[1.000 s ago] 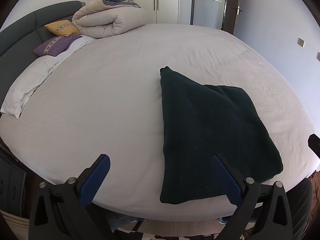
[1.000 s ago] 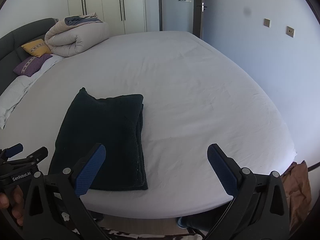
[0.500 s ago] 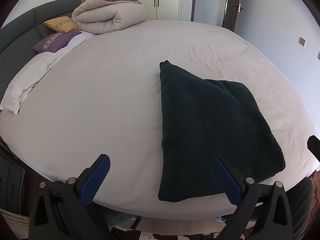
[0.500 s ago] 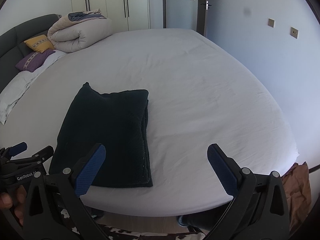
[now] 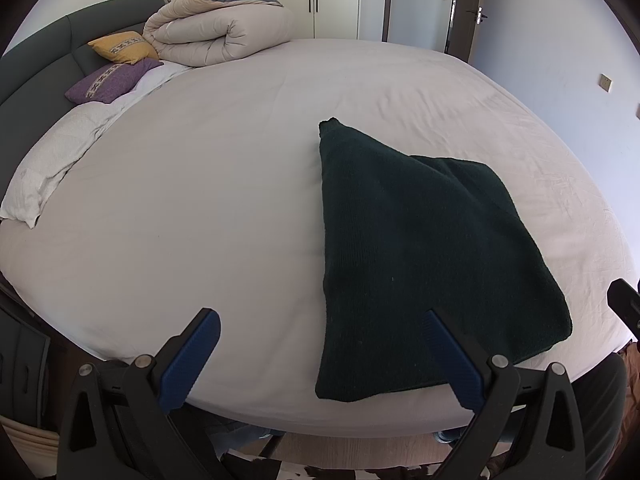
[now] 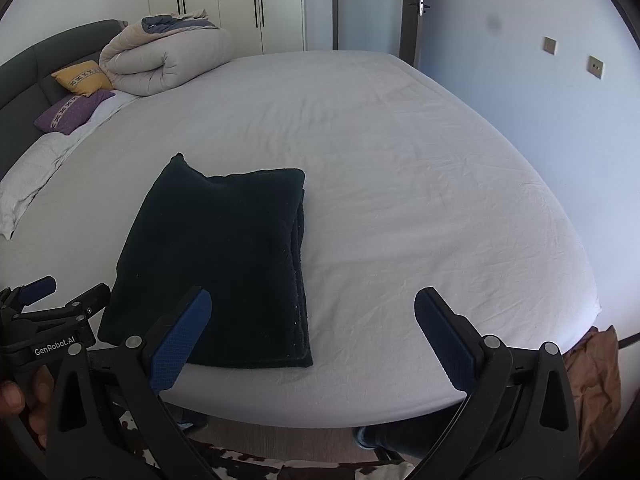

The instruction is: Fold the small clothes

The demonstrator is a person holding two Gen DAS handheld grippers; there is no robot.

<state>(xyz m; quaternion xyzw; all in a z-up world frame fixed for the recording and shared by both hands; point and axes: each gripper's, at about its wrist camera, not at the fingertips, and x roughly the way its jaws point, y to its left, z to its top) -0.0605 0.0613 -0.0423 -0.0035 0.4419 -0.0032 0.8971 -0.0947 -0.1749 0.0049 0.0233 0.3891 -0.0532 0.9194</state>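
A dark green knitted garment (image 5: 420, 256) lies folded into a thick rectangle near the front edge of the bed (image 5: 208, 184); it also shows in the right wrist view (image 6: 224, 256), with one corner sticking out at the far end. My left gripper (image 5: 320, 356) is open and empty, held just off the bed's front edge, its right finger over the garment's near edge. My right gripper (image 6: 312, 340) is open and empty, near the garment's front right corner. The left gripper also shows in the right wrist view (image 6: 36, 308) at the far left.
A rolled beige duvet (image 5: 216, 30) and yellow (image 5: 122, 46) and purple (image 5: 108, 82) cushions lie at the head of the bed. A white pillow (image 5: 48, 168) is at the left. Wardrobes and a door stand behind. A brown bag (image 6: 592, 372) sits on the floor at the right.
Both grippers have moved slightly closer to the bed and the garment. The garment itself has not moved, and both grippers stay open.
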